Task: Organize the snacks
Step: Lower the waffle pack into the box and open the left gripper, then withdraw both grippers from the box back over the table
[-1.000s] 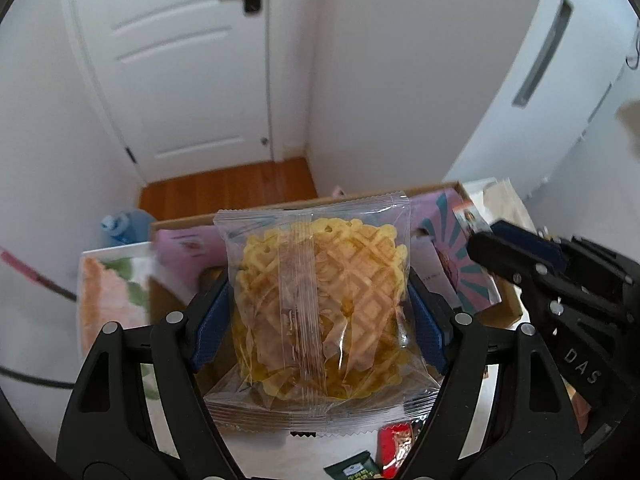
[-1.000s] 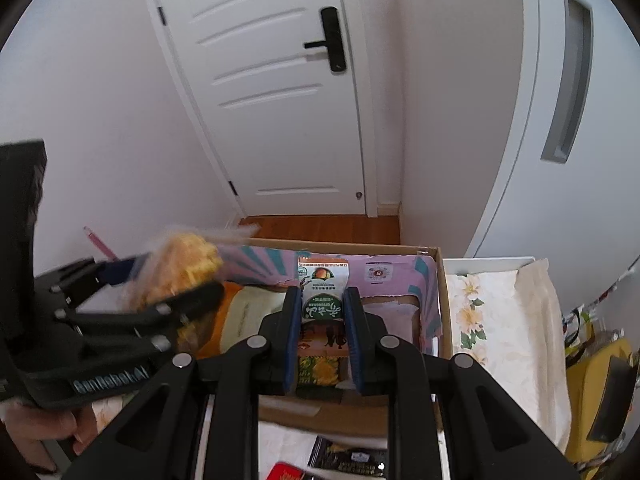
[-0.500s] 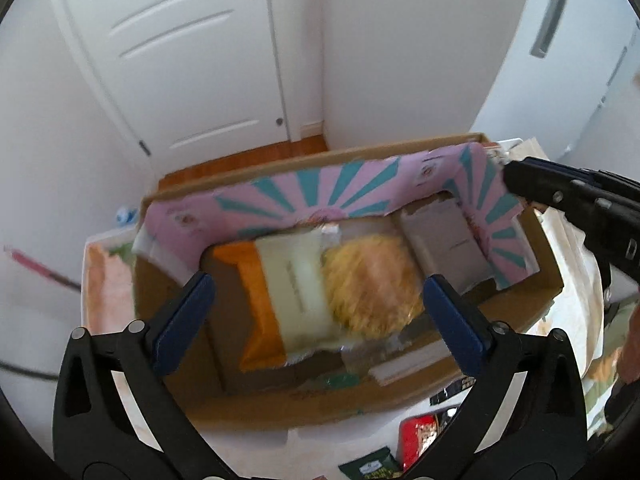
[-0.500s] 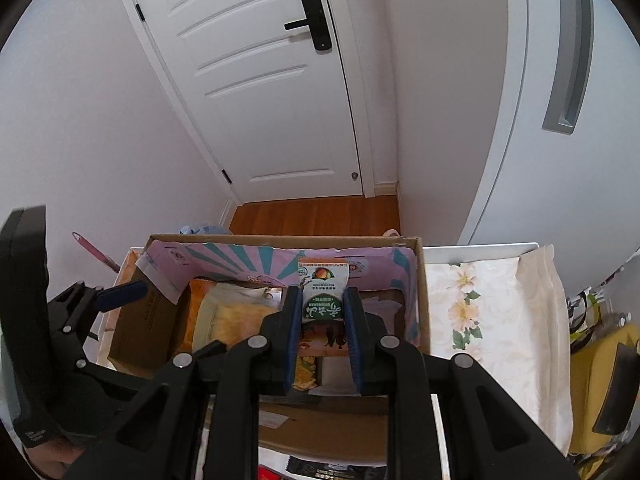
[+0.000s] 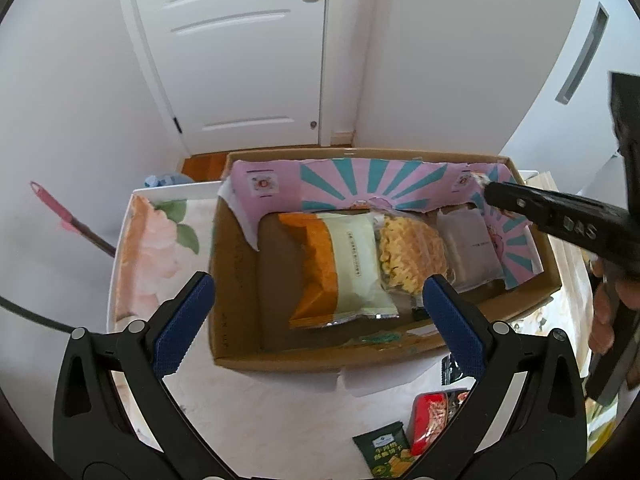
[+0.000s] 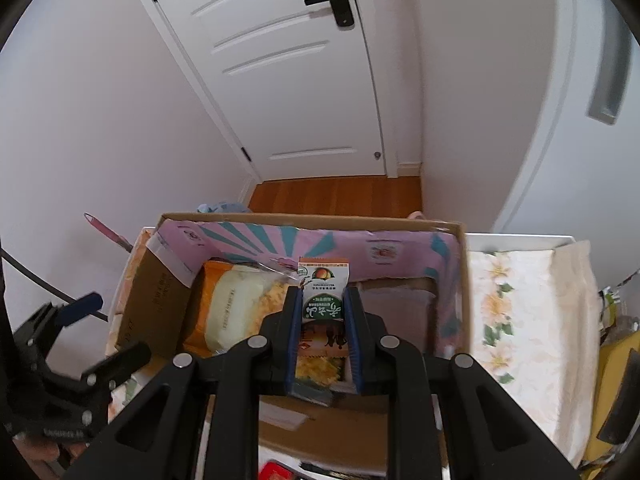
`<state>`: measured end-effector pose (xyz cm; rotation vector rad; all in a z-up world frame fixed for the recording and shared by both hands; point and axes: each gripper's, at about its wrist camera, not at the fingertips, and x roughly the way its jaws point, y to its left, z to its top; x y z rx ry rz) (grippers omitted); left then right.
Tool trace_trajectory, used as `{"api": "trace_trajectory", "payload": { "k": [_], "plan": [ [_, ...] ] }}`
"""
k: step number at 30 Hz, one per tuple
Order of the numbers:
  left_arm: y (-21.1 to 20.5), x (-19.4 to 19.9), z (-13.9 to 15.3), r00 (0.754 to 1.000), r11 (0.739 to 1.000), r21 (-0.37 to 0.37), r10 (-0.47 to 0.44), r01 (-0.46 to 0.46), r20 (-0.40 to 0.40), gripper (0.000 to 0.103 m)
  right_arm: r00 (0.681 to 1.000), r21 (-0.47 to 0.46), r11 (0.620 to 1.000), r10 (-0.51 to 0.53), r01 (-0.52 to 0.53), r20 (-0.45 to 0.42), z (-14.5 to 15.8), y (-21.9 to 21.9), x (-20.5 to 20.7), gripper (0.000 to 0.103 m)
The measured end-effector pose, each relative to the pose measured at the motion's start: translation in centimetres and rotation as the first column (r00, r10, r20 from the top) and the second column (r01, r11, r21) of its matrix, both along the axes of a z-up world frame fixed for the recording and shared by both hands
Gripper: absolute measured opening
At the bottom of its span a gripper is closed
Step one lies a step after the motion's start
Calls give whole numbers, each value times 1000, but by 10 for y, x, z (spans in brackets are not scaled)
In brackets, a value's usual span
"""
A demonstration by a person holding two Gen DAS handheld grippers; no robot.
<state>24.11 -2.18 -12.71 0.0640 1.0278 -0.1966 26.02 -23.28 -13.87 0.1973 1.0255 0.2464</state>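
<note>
Plainly, the step in hand was the right gripper's [image 6: 323, 312]: its jaws were clamped on a small green-and-orange snack packet [image 6: 322, 300], held upright above the cardboard box [image 5: 236, 280] with the pink-and-teal liner. The left gripper [image 5: 316, 304] hung with its fingers spread wide and nothing between them, over the near wall of the box. Inside, an orange-and-pale-green bag [image 5: 340, 268] lay flat at the left, a clear pack of yellow waffle crisps [image 5: 408, 256] lay against its right edge, and a grey packet [image 5: 468, 252] lay further right, near the liner's side. To place the held packet well, the judgement was that it should go down into a bare patch of the box floor, rather than on top of the waffle crisps, which looked brittle and would likely crush under a pressing jaw. A low release seemed wise, since a thin light packet dropped from height could tip or slide under a neighbour. The left gripper was best kept back from the rim so the two tools did not meet. On the white table [image 5: 280, 420], a red packet [image 5: 430, 420] and a dark green packet [image 5: 386, 452] lay in front of the box, not yet put away.
</note>
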Motion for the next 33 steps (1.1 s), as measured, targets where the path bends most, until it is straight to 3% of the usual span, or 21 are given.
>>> {"api": "trace_trajectory", "payload": {
  "k": [4,5,6,7,8,11,18,25,28,33],
  "plan": [
    [5,-3,1,1000,1000,-1,2,-2,5,103,999,35,999,11,-9,-40,-9,9,17,22],
    [6,-3,1,1000,1000,0,2,-2,5,103,999,18,1000,5,-4,-46,-11,10,19,38],
    [7,-4,1,1000,1000,1,2,-2,6,103,999,0,1000,-9,9,-44,-12,11,20,70],
    [8,-4,1,1000,1000,1,2,-2,7,103,999,0,1000,-23,23,-38,-12,9,19,85],
    [9,-6,2,1000,1000,0,3,-3,8,103,999,20,999,-29,29,-31,-10,7,16,92],
    [16,-10,2,1000,1000,-8,2,-2,6,103,998,75,995,-67,67,-7,-5,-4,4,92],
    [29,-19,14,1000,1000,-25,-10,11,28,103,994,89,991,-107,104,30,15,-18,-23,92],
    [34,-31,29,998,998,-58,-28,32,59,103,981,53,985,-166,162,103,50,-32,-58,92],
    [35,-39,37,997,998,-59,-17,22,81,103,971,24,982,-187,186,147,62,-38,-72,102],
    [33,-59,49,993,998,-62,37,-30,110,103,969,28,985,-173,171,179,73,-54,-88,103]
  ]
}}
